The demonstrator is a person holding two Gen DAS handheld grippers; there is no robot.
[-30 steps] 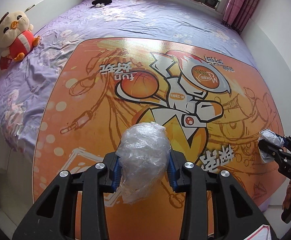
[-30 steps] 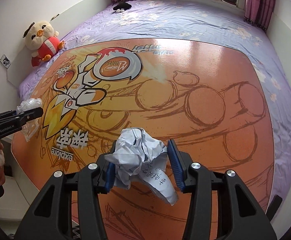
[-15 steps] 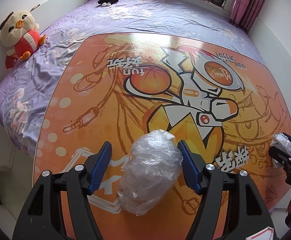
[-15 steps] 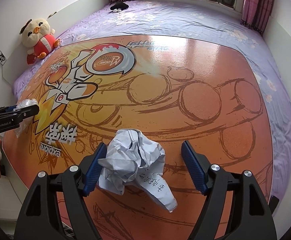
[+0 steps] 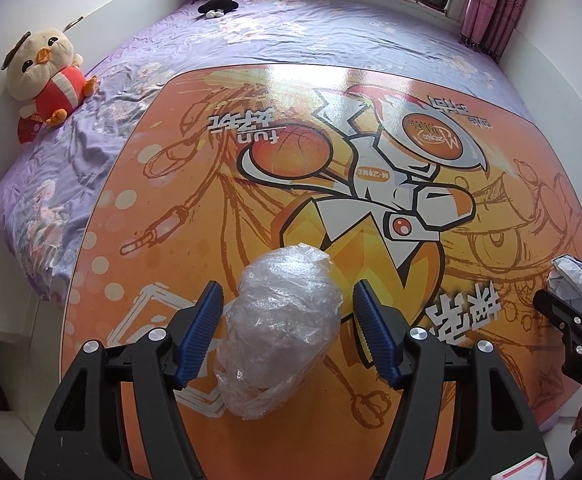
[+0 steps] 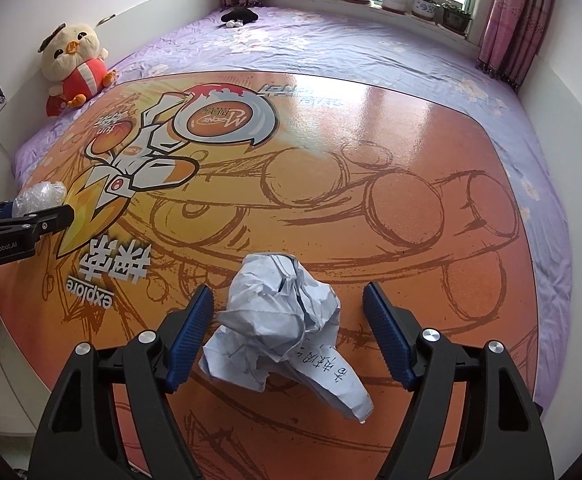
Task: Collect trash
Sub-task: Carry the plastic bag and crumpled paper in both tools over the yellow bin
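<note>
Near the orange tabletop [image 5: 195,168]'s front edge, the left tool [image 5: 287,316] gapes wide around a clear plastic wad [image 5: 283,328]; the right tool [image 6: 289,312] gapes wide around crumpled paper [image 6: 287,324].

Orange tabletop [image 5: 195,208] bare ahead of both grippers, wide free passage to far edge. Plastic wad [image 5: 283,328] fills gap inside left gripper [image 5: 287,336]; crumpled paper [image 6: 279,320] inside right gripper [image 6: 289,332]. Plush chick [image 5: 45,72] far left on bed [image 5: 331,36], well clear.
</note>
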